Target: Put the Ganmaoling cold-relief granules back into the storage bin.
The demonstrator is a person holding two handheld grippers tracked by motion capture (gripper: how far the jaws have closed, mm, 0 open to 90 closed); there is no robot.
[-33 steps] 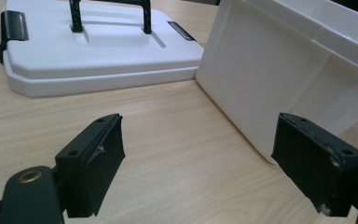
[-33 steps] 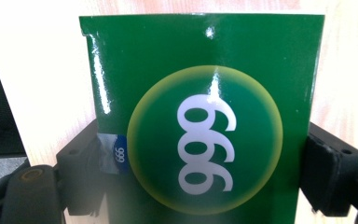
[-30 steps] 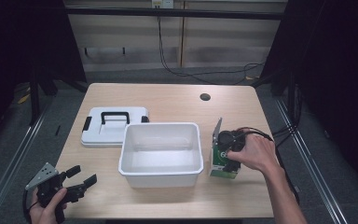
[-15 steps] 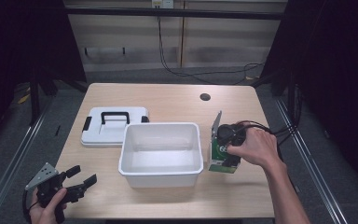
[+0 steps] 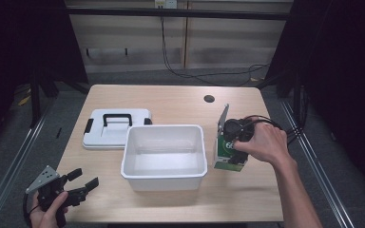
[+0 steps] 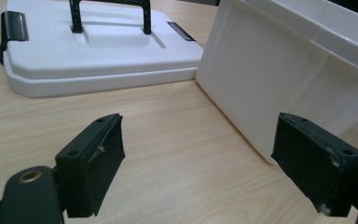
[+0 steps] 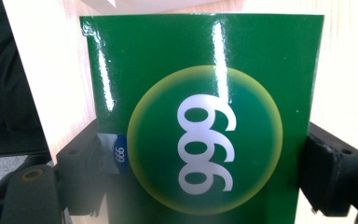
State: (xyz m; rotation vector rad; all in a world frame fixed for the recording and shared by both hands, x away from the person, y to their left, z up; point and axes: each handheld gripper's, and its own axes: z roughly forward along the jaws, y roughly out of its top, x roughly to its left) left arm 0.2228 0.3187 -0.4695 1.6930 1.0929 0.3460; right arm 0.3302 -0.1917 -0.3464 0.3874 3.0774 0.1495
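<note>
A green box [image 5: 227, 156] with a yellow circle and white digits stands just right of the white bin [image 5: 164, 129], its white flap raised. My right gripper [image 5: 234, 151] is shut on the green box [image 7: 205, 116]; in the right gripper view both black jaws press its sides [image 7: 205, 184]. At the table's front left corner my left gripper [image 5: 86, 178] is held open with nothing in it. In the left gripper view its jaws are spread wide [image 6: 200, 158] over bare wood, facing the bin wall [image 6: 284, 79].
The bin's white lid [image 5: 116, 130] with a black handle lies flat left of the bin, and is also seen ahead [image 6: 98, 51]. A round cable hole [image 5: 209, 99] sits at the table's back right. Black cables trail off the right edge.
The right gripper and the green box have risen slightly beside the bin. The left gripper has stayed put and open.
</note>
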